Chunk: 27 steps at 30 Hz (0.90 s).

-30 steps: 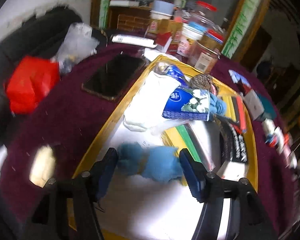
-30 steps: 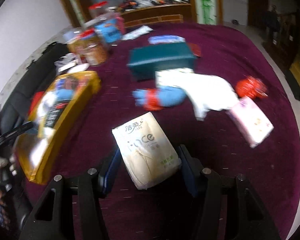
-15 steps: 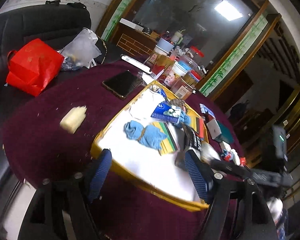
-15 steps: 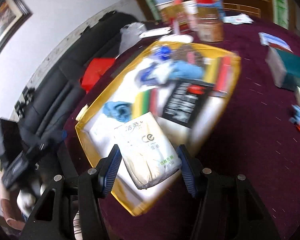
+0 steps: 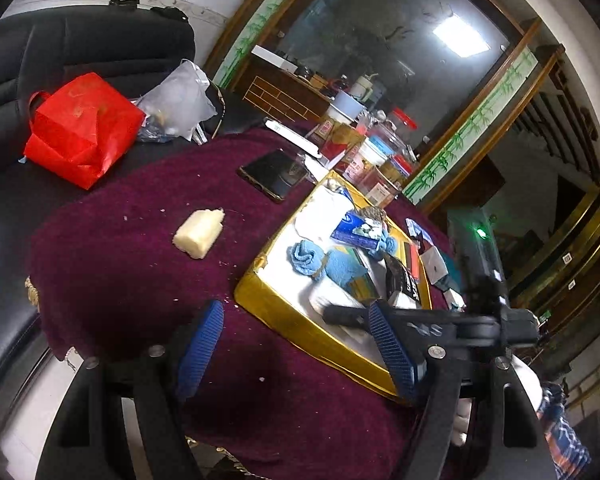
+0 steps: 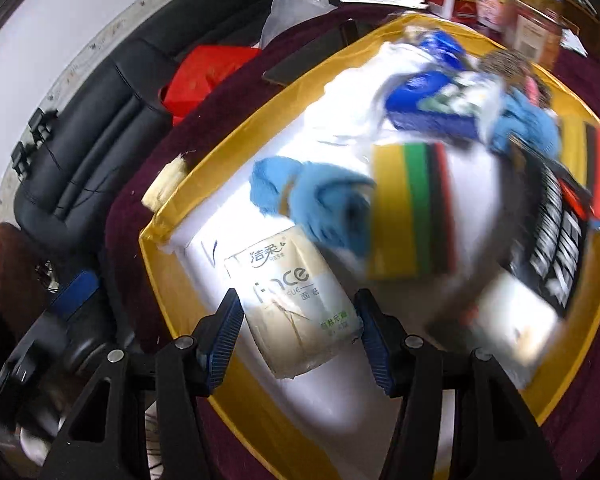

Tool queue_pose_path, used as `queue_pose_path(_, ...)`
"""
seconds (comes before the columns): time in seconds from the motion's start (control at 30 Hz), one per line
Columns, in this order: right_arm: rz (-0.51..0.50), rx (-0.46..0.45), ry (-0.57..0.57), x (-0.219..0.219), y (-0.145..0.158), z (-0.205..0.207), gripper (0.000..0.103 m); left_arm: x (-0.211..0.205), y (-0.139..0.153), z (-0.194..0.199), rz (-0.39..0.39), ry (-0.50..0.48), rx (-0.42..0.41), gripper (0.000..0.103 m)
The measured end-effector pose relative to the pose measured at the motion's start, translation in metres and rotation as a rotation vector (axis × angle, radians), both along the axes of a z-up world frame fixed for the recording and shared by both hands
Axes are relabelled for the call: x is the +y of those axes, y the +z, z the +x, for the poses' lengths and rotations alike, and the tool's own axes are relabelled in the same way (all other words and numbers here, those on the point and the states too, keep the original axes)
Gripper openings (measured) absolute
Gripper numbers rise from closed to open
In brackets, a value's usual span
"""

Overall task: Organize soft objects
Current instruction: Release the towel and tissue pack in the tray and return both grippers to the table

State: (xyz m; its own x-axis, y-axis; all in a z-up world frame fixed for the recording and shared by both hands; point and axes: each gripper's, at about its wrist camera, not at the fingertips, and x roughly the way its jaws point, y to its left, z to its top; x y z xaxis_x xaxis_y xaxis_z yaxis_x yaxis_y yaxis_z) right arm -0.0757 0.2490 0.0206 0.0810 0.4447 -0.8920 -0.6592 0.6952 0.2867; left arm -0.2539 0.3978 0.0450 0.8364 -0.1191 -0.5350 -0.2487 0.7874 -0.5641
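A gold-rimmed tray (image 5: 284, 312) with a white inside sits on the maroon table; it shows close up in the right wrist view (image 6: 236, 128). My right gripper (image 6: 298, 332) is shut on a beige tissue pack (image 6: 296, 300) and holds it over the tray's near white corner. A blue rolled cloth (image 6: 308, 204) lies in the tray just beyond the pack; it also shows in the left wrist view (image 5: 320, 262). My left gripper (image 5: 296, 348) is open and empty, pulled back over the table's near edge, short of the tray. The right gripper's body (image 5: 440, 324) reaches over the tray.
The tray also holds a blue tissue pack (image 6: 432, 108), a striped pad (image 6: 412, 208) and a black packet (image 6: 556, 232). On the cloth lie a pale foam block (image 5: 199, 233) and a phone (image 5: 268, 175). A red bag (image 5: 80, 128) sits on the black sofa. Jars (image 5: 384, 152) stand behind the tray.
My right gripper carried the tissue pack from the open table to over the tray's near corner. My left gripper let go of the blue cloth and drew back off the tray.
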Motion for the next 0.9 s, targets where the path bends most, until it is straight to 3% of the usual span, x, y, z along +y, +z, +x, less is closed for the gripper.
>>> queue_pose_path(0.2,-0.030,-0.055,0.029,0.040,-0.003,0.011,0.058,0.004,-0.001,-0.005,-0.002,0.021,0.006,0.079)
queue_pose_path(0.33,-0.037,-0.130,0.037,0.058,-0.004,0.015,0.067,0.003,-0.001,-0.004,-0.009,0.020,0.015,0.079)
queue_pose_path(0.5,0.073,-0.072,0.019,0.037,0.015,0.015,0.073,-0.001,0.003,-0.005,-0.006,0.012,0.015,0.079)
queue_pose_path(0.67,0.154,-0.117,-0.047,-0.027,0.045,0.011,0.077,-0.019,0.013,-0.005,0.008,-0.038,-0.010,0.079)
queue_pose_path(0.77,0.156,-0.147,-0.131,-0.088,0.047,0.007,0.077,-0.036,0.018,0.000,0.014,-0.087,-0.026,0.079)
queue_pose_path(0.9,0.123,-0.174,-0.328,-0.204,0.039,0.008,0.077,-0.075,0.028,0.010,0.048,-0.204,-0.048,0.079)
